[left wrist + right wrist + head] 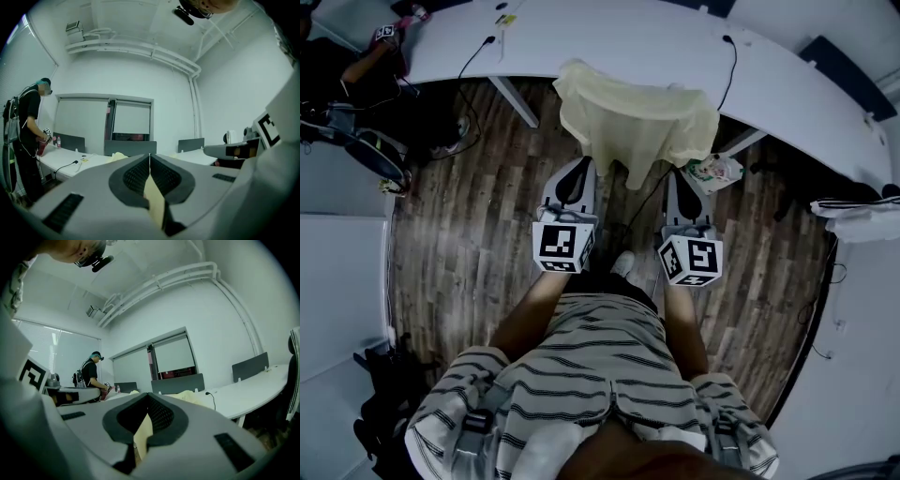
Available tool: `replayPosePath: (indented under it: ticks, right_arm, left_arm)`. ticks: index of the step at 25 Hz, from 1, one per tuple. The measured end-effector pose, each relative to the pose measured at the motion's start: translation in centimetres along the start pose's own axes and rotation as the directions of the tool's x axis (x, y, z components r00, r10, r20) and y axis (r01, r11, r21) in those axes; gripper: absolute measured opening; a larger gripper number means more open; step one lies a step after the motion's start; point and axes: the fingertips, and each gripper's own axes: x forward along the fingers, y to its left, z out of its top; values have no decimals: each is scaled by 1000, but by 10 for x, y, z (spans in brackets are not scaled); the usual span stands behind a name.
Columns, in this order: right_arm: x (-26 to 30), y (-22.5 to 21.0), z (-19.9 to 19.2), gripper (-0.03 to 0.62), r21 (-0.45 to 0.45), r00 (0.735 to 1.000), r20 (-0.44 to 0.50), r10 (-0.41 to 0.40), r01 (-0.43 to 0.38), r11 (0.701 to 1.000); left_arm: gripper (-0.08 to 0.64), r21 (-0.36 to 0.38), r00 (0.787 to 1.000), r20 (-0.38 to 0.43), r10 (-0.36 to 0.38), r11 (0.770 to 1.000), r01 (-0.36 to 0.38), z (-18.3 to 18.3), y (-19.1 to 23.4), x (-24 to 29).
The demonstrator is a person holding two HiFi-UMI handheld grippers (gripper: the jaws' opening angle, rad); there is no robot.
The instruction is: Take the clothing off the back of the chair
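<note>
A pale yellow garment [637, 117] hangs spread out in front of me, just before the white desk's edge. My left gripper [580, 164] is shut on the garment's lower left part and my right gripper [684, 176] on its lower right part. In the left gripper view the jaws [150, 161] are pressed together with a strip of the yellow cloth [154, 201] pinched between them. The right gripper view shows the same: shut jaws [147, 403] with yellow cloth [142, 434] between them. The garment hides whatever stands behind it, and no chair back shows.
A long curved white desk [675, 47] with cables runs across the back. A plastic bag [717, 172] lies on the wooden floor by the right gripper. Another person [375, 56] stands at the far left. A black bag [384, 398] sits at the lower left, and striped cloth [858, 211] lies at the right.
</note>
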Motion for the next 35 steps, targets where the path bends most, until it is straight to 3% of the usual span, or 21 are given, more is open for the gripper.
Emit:
replayPosePath:
  ticks: [5, 27, 33, 34, 35]
  right_arm:
    - [15, -11, -2, 14, -17, 999, -11, -42, 42, 999]
    - [72, -41, -21, 14, -10, 987, -45, -154, 154, 988]
    - [83, -49, -28, 15, 6, 988, -62, -139, 140, 990]
    - [85, -51, -30, 25, 15, 988, -70, -134, 136, 991]
    - [88, -53, -32, 85, 26, 989, -80, -125, 128, 991]
  left_arm:
    - [25, -6, 999, -26, 25, 1000, -25, -4, 17, 17]
    - [29, -22, 992, -121, -18, 1000, 16, -40, 72, 83]
    - [91, -31, 988, -151, -29, 999, 24, -50, 84, 97]
    - [102, -30, 987, -155, -30, 999, 26, -51, 85, 99]
    - [111, -30, 987, -158, -31, 999, 27, -52, 87, 102]
